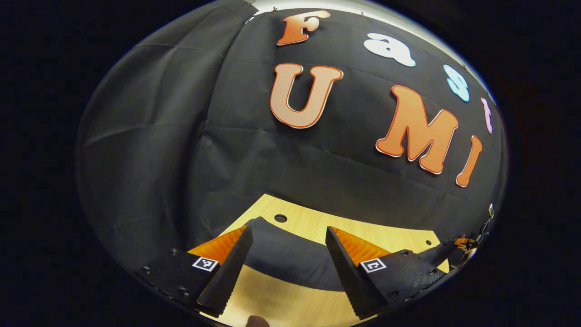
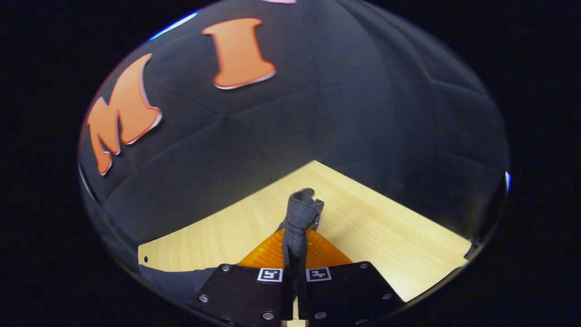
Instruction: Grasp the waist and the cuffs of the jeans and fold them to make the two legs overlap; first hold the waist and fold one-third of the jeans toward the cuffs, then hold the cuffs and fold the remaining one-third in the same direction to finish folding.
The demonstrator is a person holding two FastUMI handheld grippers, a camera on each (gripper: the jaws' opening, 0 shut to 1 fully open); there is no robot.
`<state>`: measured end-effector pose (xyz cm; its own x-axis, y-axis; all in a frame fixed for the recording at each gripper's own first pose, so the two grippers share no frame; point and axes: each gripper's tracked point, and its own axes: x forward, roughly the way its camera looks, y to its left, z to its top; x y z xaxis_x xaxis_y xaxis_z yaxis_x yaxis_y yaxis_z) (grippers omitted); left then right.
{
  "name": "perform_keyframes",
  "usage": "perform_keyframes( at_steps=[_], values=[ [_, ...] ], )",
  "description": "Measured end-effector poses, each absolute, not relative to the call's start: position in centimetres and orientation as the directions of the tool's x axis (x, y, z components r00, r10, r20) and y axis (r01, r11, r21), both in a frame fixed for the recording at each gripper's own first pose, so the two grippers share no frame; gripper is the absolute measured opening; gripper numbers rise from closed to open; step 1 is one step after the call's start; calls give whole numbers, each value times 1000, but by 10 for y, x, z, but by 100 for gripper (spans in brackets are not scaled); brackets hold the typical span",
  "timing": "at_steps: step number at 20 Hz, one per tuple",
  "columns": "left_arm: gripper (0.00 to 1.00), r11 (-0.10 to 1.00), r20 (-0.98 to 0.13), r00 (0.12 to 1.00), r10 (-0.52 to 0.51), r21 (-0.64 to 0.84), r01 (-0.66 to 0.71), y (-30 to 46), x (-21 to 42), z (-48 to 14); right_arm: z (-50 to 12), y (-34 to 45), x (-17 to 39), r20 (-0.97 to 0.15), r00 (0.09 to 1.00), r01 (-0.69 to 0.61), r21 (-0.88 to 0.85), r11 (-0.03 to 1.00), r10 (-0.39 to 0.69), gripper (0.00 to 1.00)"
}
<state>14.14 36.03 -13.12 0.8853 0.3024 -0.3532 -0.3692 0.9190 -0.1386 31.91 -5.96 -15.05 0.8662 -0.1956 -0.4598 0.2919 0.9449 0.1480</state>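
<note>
Left gripper view: the wooden table point(image 1: 317, 227) is seen at the bottom, backed by the black cloth wall. A small round hole point(image 1: 280, 218) is seen in the tabletop near the far edge. The dark jeans point(image 1: 290, 259) are laid flat across the table, w/ bare wood showing both beyond and in front of them. The left gripper point(image 1: 289, 268) is held above the fabric w/ its fingers spread wide apart; nothing is gripped btwn them, and whether the tips touch the cloth can't be told. At the far right edge, the other gripper point(image 1: 463, 245) is glimpsed, small and blurred, w/ dark fabric drawn toward it.

Right gripper view: the table point(image 2: 386, 227) is seen running to a corner of the booth. The right gripper point(image 2: 295, 247) is pressed together on a bunched fold of the jeans point(image 2: 302, 213), which is pinched btwn both fingers and sticks up past the tips. More of the dark fabric is seen at the lower left, by the table edge.
</note>
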Motion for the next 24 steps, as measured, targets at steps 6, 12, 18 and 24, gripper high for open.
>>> perform_keyframes(
  at_steps=[6, 12, 18, 24],
  values=[
    [98, 912, -391, 871, 299, -151, -381, 386, 125, -141, -86, 31, 286, -379, 925, 38, 42, 998, -19, 4],
    [98, 914, -401, 868, 294, -149, -378, 410, 114, -143, -98, 157, 260, -425, 887, -229, -59, 972, 183, 4],
    [98, 904, -432, 849, 303, -153, -400, 433, 100, -156, -176, 268, 222, -554, 739, -513, -96, 853, 382, 4],
    [98, 885, -462, 830, 312, -176, -431, 450, 96, -170, -251, 300, 181, -691, 630, -629, -187, 755, 354, 5]
  ],
)
